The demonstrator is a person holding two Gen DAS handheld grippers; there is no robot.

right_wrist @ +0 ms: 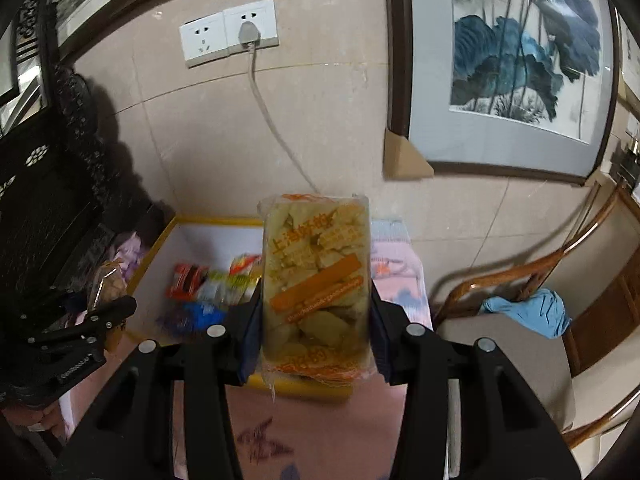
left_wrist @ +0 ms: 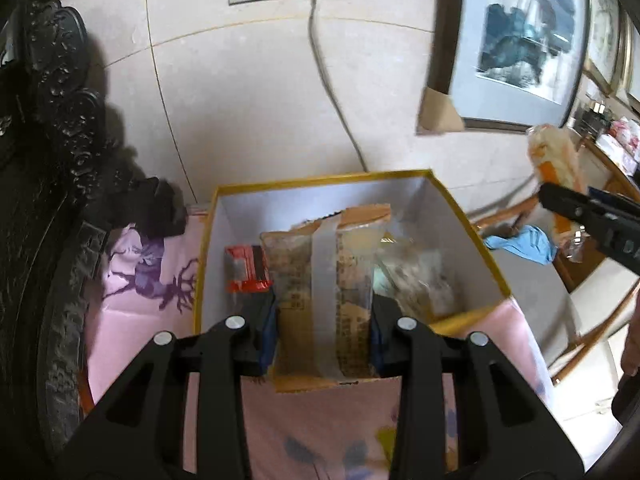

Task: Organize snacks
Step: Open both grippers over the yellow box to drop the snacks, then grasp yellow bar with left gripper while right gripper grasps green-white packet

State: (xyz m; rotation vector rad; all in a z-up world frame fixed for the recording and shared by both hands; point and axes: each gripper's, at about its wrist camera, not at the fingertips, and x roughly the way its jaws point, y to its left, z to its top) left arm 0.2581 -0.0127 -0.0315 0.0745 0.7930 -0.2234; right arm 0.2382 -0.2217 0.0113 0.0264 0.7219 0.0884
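While the left gripper [left_wrist: 323,324] clamps a brown packet [left_wrist: 320,280], the right gripper [right_wrist: 316,320] grips an orange-labelled packet [right_wrist: 316,280].

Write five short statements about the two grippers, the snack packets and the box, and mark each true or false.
1. The left gripper is clamped on a clear, brown-printed snack packet. True.
2. The right gripper is empty. False: it grips a clear packet of pale yellow snacks with orange lettering.
3. The open cardboard box with a yellow rim and white inside already holds snacks, among them a red and black wrapper. True.
4. The box stands on bare wood. False: it rests on a pink cloth with a purple deer print.
5. Both wall sockets are free. False: a grey plug sits in the one nearer the framed blue ink painting.
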